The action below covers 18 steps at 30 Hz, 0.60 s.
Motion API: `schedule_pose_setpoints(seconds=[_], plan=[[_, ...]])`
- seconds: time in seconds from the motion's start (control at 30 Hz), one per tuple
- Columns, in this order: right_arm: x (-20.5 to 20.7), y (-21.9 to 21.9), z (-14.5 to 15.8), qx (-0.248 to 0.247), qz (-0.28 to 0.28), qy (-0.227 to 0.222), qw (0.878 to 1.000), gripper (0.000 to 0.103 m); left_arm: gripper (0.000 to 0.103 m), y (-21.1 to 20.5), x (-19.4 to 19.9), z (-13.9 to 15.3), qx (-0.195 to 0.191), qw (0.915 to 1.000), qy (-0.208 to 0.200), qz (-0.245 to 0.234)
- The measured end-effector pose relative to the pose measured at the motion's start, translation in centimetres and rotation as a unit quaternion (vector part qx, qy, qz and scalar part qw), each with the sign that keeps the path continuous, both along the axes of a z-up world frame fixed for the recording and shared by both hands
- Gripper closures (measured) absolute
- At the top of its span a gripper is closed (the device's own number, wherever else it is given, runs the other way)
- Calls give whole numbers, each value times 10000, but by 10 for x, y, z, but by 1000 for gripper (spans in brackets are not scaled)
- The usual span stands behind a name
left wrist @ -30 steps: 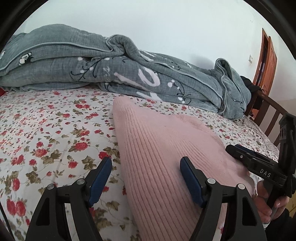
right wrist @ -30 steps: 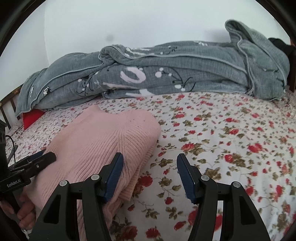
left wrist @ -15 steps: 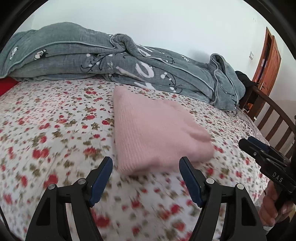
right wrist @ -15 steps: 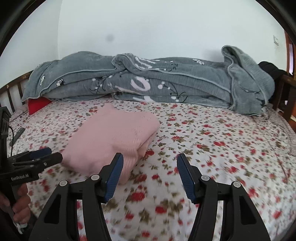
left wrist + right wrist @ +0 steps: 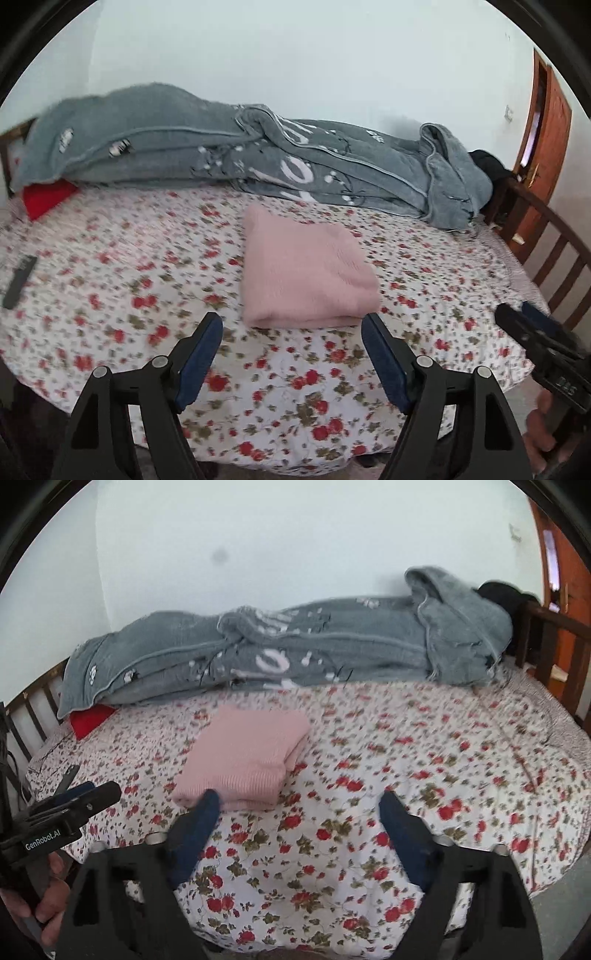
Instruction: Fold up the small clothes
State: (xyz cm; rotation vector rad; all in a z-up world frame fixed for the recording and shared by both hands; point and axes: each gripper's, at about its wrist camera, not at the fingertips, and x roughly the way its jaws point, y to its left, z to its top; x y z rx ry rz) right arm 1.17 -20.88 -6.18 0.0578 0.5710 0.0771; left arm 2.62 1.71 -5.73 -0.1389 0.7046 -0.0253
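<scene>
A pink ribbed knit garment (image 5: 303, 273) lies folded into a neat rectangle on the floral bedsheet (image 5: 140, 295); it also shows in the right wrist view (image 5: 247, 757). My left gripper (image 5: 291, 332) is open and empty, held back from the garment near the bed's front edge. My right gripper (image 5: 297, 808) is open and empty, also pulled back above the front of the bed. Each gripper shows at the edge of the other's view, the right one (image 5: 535, 332) and the left one (image 5: 85, 797).
A rumpled grey blanket (image 5: 258, 162) lies along the wall at the back. A red pillow (image 5: 48, 199) peeks out at the back left. A dark remote-like object (image 5: 20, 280) lies at the left. A wooden bed rail (image 5: 554, 251) and door (image 5: 546, 122) stand right.
Both grippers have pulled back and up from the pink garment, which stays folded on the bed. More of the bed and its front edge is in view now.
</scene>
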Motion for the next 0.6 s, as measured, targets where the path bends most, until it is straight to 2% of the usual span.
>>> schedule_pose_setpoints(seconds=[0.07, 0.17, 0.37, 0.6], plan=[[-5, 3, 5, -195, -36, -47, 9998, 5, 22, -2, -2, 4, 104, 9999, 23, 54], [-9, 4, 11, -234, -86, -15, 9997, 3, 22, -2, -4, 8, 152, 9998, 62, 92], [-13, 1, 16, -313, -184, 41, 9993, 3, 22, -8, -8, 12, 276, 9995, 32, 117], [-16, -2, 18, -316, -237, 79, 9992, 3, 22, -3, -10, 15, 207, 9996, 11, 183]])
